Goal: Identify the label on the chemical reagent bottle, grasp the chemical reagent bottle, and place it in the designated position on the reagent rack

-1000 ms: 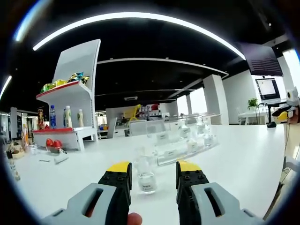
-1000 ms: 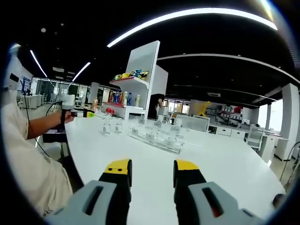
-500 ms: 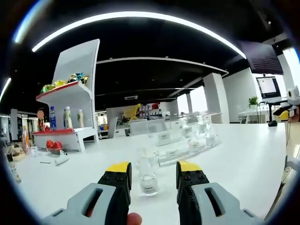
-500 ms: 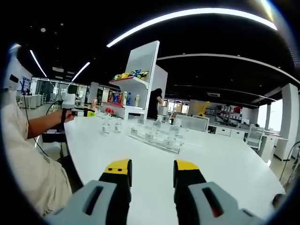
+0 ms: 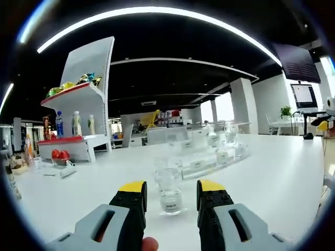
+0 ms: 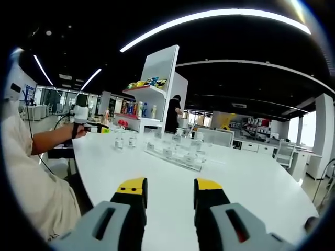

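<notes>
Closing on the chemical reagent bottle [image 5: 169,191]: over the last second the left gripper [image 5: 171,195] crept toward it, so the bottle sat larger and lower between the yellow-tipped jaws than before, standing upright on the white table [image 5: 272,172]. Jaws were apart, flanking the bottle with daylight on both sides, not touching it that I could tell. My read: approach nearly done, grasp not yet made; the label band near the bottle's base was too blurred to read. Just behind the bottle sat the clear reagent rack [image 5: 209,157], holding several small clear bottles in its tiers with white tags on the front; which slots were free I couldn't tell. Right gripper [image 6: 169,194] barely moved, jaws apart and holding nothing, parked well back from the rack [image 6: 175,151]; from that side two loose bottles [image 6: 125,140] stood beside the rack, toward the left gripper [image 6: 89,125] in the person's hand.
</notes>
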A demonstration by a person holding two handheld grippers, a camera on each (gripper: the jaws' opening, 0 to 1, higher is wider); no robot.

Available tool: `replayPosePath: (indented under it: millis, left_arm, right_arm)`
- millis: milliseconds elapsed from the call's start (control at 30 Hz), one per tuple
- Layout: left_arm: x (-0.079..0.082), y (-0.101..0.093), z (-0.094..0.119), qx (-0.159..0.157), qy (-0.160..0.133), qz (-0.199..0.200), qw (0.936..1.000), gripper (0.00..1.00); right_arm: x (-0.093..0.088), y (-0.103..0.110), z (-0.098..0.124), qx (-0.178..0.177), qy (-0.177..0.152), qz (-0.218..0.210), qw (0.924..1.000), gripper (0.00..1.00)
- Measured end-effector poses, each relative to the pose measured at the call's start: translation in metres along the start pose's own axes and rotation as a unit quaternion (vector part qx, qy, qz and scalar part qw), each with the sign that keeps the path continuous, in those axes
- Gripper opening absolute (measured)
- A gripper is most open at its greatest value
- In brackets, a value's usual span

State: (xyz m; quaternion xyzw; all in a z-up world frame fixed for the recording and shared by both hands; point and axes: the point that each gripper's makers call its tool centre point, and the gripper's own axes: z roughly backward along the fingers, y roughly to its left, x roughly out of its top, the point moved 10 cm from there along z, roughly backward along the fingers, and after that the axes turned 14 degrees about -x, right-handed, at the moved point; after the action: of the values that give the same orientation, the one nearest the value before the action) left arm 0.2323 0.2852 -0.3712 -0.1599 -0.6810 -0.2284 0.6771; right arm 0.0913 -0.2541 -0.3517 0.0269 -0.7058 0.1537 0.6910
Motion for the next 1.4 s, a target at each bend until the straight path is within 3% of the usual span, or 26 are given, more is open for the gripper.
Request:
replayPosePath:
  millis: [567, 833, 1400]
  left_arm:
    - [-0.005, 0.003, -0.026, -0.004, 0.021, -0.003, 0.9998, 0.39]
    - [-0.013, 0.01, -0.034, 0.009, 0.026, 0.005, 0.9996, 0.38]
    - [-0.024, 0.01, -0.048, 0.02, 0.012, 0.008, 0.9997, 0.38]
  right_arm:
    - [-0.004, 0.0, -0.004, 0.0, 0.007, -0.002, 1.0, 0.34]
    - [-0.005, 0.001, -0.005, 0.001, 0.008, -0.002, 1.0, 0.34]
    - [-0.005, 0.001, -0.005, 0.001, 0.009, -0.002, 1.0, 0.34]
